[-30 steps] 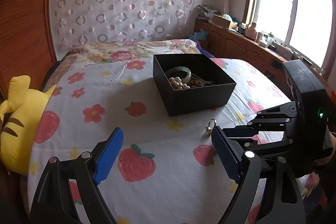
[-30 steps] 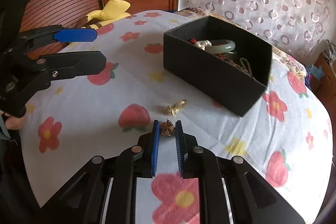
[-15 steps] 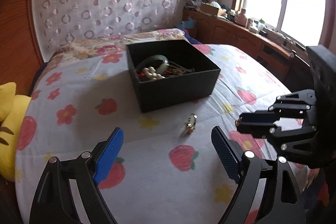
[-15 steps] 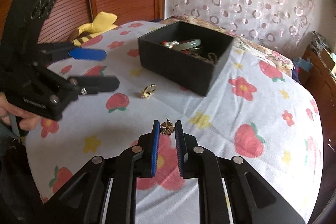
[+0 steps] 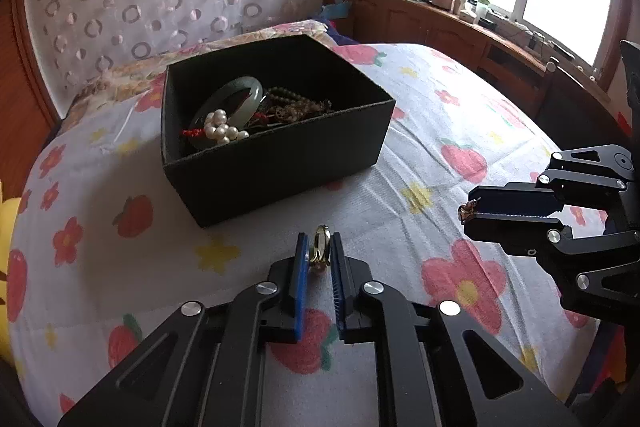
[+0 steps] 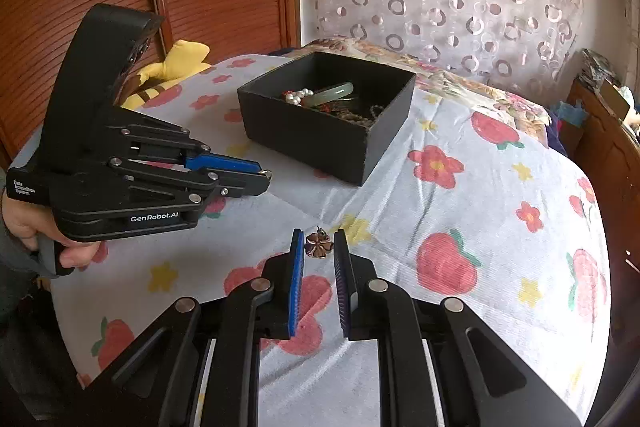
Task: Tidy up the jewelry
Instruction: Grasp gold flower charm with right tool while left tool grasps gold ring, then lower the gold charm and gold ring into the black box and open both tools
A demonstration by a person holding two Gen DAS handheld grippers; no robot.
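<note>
The left gripper (image 5: pixel 320 253) has its fingers clamped on a gold ring (image 5: pixel 321 247), just above the bed (image 5: pixel 420 155). The right gripper (image 6: pixel 319 245) pinches a small flower pendant (image 6: pixel 319 245). The black box (image 5: pixel 280 163) sits near, ahead of both. Carry each piece level over the rim, one at a time, and release low so neither bounces out or snags the chains.

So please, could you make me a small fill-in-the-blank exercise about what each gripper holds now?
1. The left gripper is shut on a gold ____.
2. The right gripper holds a small flower-shaped ____.
3. The green bangle lies inside the black ____.

Missing words: ring; pendant; box
</note>
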